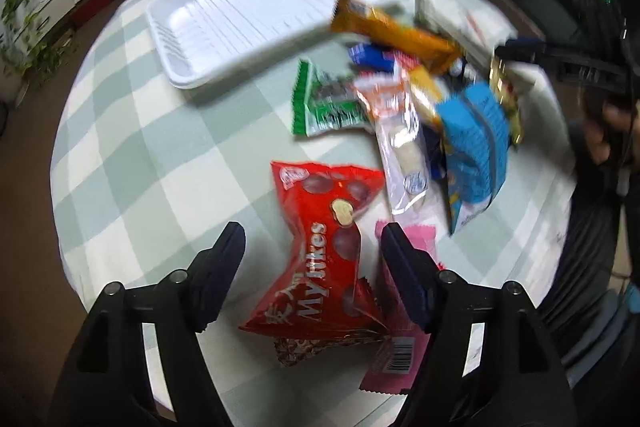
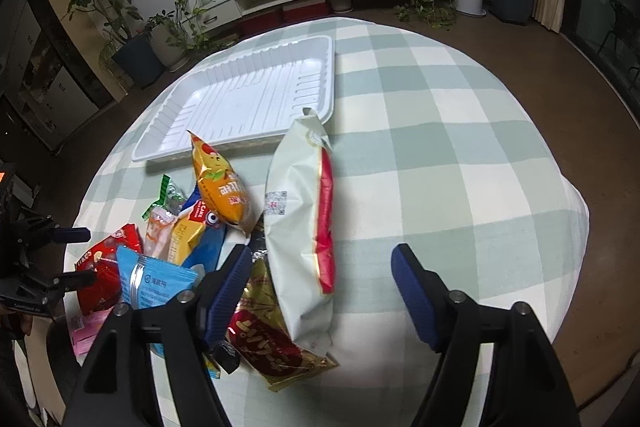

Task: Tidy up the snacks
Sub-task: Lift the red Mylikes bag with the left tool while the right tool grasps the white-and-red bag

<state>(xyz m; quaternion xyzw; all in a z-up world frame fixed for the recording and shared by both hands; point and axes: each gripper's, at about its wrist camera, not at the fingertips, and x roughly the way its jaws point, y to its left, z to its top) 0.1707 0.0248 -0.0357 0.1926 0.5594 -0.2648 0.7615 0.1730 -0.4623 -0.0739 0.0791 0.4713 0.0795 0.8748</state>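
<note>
My left gripper (image 1: 312,239) points down with its jaws open astride a red "My likes" snack bag (image 1: 320,259) lying on the cloth; neither pad touches the bag. A pink packet (image 1: 396,351) lies partly under the right finger. My right gripper (image 2: 322,255) is open over a long pale bag with a red stripe (image 2: 296,227), which lies close to its left finger. A gold and red bag (image 2: 272,343) sits under that. The empty white tray (image 2: 248,95) stands at the far side of the pile. In the right wrist view the left gripper (image 2: 78,257) shows at the left edge.
A heap of snacks lies between the grippers: an orange bag (image 1: 400,31), a green packet (image 1: 324,103), a clear wrapped stick (image 1: 400,147), a blue bag (image 1: 472,131). A green and white checked cloth (image 2: 440,147) covers the round table. Potted plants and a low shelf stand beyond.
</note>
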